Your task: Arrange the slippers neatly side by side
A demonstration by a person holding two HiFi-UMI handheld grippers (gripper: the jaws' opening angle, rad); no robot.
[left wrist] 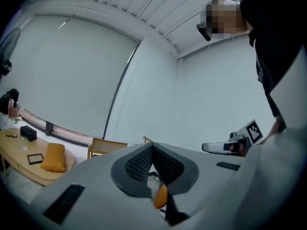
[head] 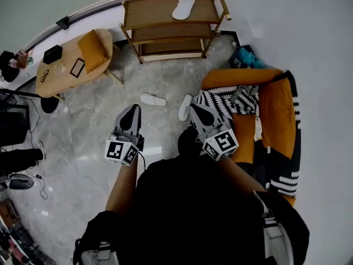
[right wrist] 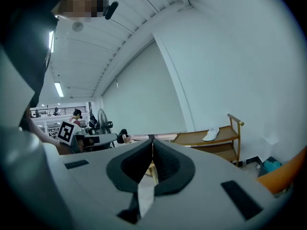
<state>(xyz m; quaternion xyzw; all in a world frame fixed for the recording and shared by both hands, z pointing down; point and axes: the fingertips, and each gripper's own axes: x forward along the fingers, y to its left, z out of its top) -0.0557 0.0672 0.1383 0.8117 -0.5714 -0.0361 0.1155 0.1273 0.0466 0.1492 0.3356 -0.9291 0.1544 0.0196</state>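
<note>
Head view: the left gripper [head: 132, 110] hangs over the marble floor [head: 99, 131] just short of one white slipper [head: 153, 99]. The right gripper [head: 194, 109] sits just beside the second slipper [head: 185, 107]. The two slippers lie apart and at an angle to each other. A third slipper [head: 183, 6] rests on the wooden rack [head: 165, 35]. Each gripper's cube bears a square marker. Open floor spreads left, and an orange armchair [head: 276, 109] bounds the right.

Left gripper view: the fingers [left wrist: 139, 164] are pressed together with nothing between them.

Right gripper view: the fingers [right wrist: 168, 164] are likewise together and empty.
</note>
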